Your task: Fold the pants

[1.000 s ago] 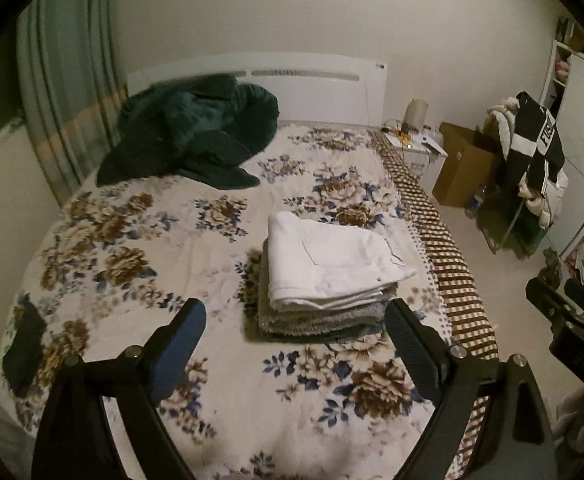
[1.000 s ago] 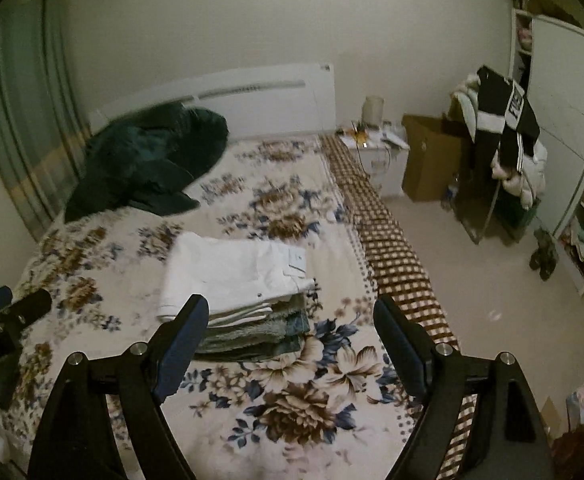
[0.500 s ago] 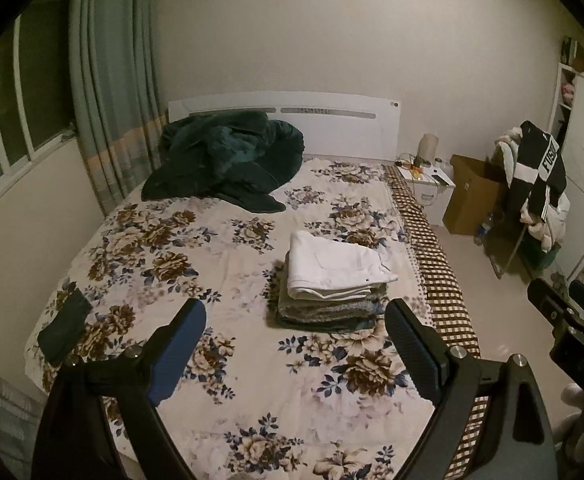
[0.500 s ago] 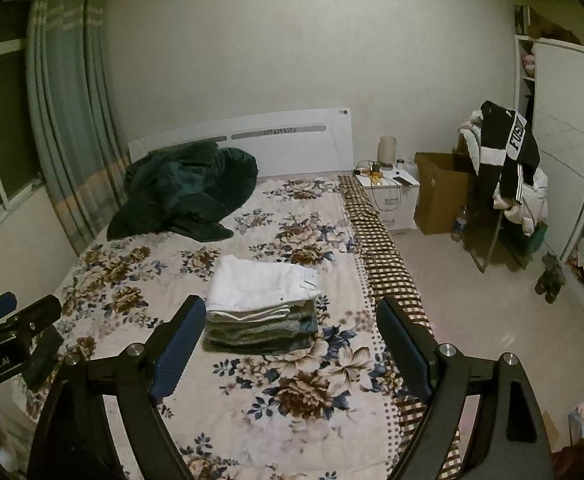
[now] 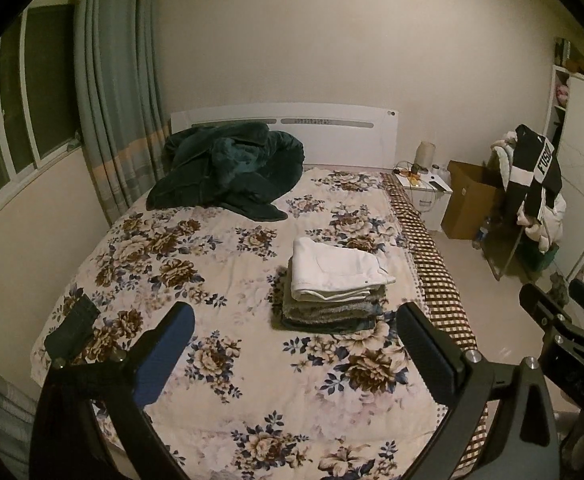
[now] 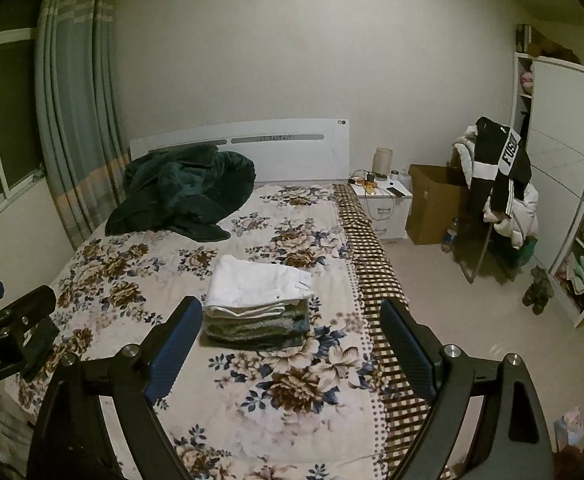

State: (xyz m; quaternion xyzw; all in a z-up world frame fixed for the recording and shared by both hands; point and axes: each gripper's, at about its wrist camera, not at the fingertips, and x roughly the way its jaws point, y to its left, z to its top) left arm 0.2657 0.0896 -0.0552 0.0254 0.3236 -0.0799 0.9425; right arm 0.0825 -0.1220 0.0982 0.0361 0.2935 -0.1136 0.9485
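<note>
A stack of folded pants (image 5: 333,292) lies on the floral bedspread (image 5: 232,264), with white pants (image 5: 337,270) on top and grey-green ones beneath. The stack also shows in the right wrist view (image 6: 256,308). My left gripper (image 5: 293,320) is open and empty, held above the bed's foot, well back from the stack. My right gripper (image 6: 288,316) is open and empty, also back from the stack. The right gripper's body shows at the right edge of the left wrist view (image 5: 563,332); the left gripper's body shows at the left edge of the right wrist view (image 6: 8,328).
A dark green blanket (image 5: 228,172) is heaped at the headboard. A small dark item (image 5: 72,328) lies at the bed's left edge. A nightstand (image 6: 383,204), cardboard box (image 6: 431,208), clothes-laden rack (image 6: 499,184) and wardrobe (image 6: 559,176) stand right of the bed. Curtains (image 5: 112,100) hang left.
Both grippers have pulled back and risen away from the stack, so the bed and room look smaller and more of the room shows. The stack has not moved. Both stay open.
</note>
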